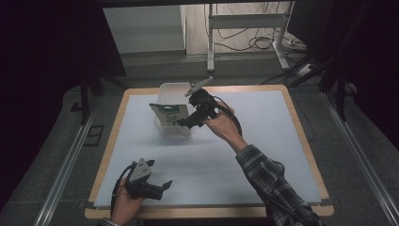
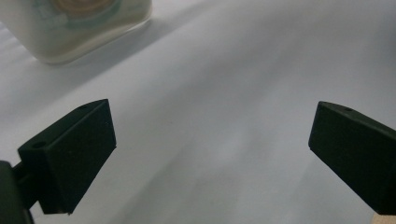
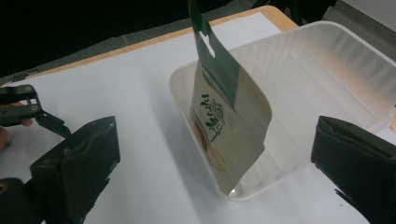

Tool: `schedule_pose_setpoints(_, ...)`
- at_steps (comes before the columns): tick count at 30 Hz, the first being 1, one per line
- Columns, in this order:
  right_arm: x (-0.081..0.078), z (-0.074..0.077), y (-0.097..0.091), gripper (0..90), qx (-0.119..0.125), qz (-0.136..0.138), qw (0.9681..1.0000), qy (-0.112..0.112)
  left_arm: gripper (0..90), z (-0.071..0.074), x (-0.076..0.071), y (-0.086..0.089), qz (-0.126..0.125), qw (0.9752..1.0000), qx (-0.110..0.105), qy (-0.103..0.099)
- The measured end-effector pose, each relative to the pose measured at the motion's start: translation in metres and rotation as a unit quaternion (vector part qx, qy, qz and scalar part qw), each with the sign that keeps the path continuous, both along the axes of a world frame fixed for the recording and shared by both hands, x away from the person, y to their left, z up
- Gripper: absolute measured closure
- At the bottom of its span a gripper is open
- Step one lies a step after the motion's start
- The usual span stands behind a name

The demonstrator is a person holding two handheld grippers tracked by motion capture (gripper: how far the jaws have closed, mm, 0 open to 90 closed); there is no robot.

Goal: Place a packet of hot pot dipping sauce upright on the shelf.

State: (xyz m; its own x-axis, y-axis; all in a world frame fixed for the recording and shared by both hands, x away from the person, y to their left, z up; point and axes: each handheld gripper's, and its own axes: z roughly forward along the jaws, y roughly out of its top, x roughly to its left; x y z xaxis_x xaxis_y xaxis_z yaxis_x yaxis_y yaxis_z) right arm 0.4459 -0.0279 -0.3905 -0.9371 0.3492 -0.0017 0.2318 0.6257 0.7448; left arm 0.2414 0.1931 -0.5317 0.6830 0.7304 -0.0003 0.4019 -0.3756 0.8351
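Note:
A clear plastic container [image 1: 170,88] [image 3: 327,42] sits on the white mat toward the far side of the table. A beige pouch with a green top [image 1: 169,114] [image 3: 229,121] stands upright inside it, leaning on the near wall. My right gripper [image 1: 184,122] [image 3: 217,140] hovers just right of the pouch, its jaws spread wide and touching nothing. My left gripper [image 1: 162,181] [image 2: 210,140] rests low near the front left of the mat, open and empty. It also appears in the right gripper view as a left gripper [image 3: 23,107] at the far left. The container [image 2: 84,42] lies ahead of it.
The white mat [image 1: 263,141] covers a wooden table whose edge [image 1: 301,127] shows around it. Beyond the far side stand a metal frame [image 1: 244,28] and cables on the floor. Dark screens close both sides.

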Motion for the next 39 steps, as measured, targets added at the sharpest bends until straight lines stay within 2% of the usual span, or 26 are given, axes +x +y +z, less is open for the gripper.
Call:
schedule_pose_setpoints(6, -0.005, -0.003, -0.007, 0.0, 0.011, -0.006, 0.9999, 0.007, 0.5, 0.0, 0.0, 0.0, 0.0, 1.0, 0.001, -0.001)
schedule_pose_setpoints(16, -0.011, -0.013, -0.019, 0.0, 0.021, -0.009, 0.999, 0.039, 0.5, 0.0, 0.0, -0.001, -0.002, 1.0, 0.003, 0.0)
schedule_pose_setpoints(20, -0.015, -0.018, -0.023, 0.0, 0.018, -0.007, 0.9991, 0.039, 0.5, 0.0, 0.0, -0.001, -0.003, 1.0, 0.004, 0.0)
schedule_pose_setpoints(24, -0.018, -0.023, -0.029, 0.0, 0.031, -0.005, 0.9986, 0.043, 0.5, 0.0, 0.0, -0.001, -0.003, 1.0, 0.004, 0.0)
schedule_pose_setpoints(27, -0.022, -0.026, -0.032, 0.0, 0.027, -0.003, 0.9988, 0.041, 0.5, 0.0, 0.0, -0.001, -0.004, 1.0, 0.005, 0.0)
schedule_pose_setpoints(30, -0.024, -0.029, -0.036, 0.0, 0.029, -0.004, 0.9984, 0.049, 0.5, 0.0, 0.0, -0.001, -0.005, 1.0, 0.006, 0.0)
schedule_pose_setpoints(33, -0.027, -0.03, -0.04, 0.0, 0.023, -0.009, 0.9987, 0.044, 0.5, 0.0, 0.0, -0.002, -0.004, 1.0, 0.004, 0.0)
schedule_pose_setpoints(39, -0.031, -0.032, -0.049, 0.0, 0.03, -0.012, 0.9986, 0.041, 0.5, 0.0, 0.0, -0.002, -0.006, 1.0, 0.007, 0.001)
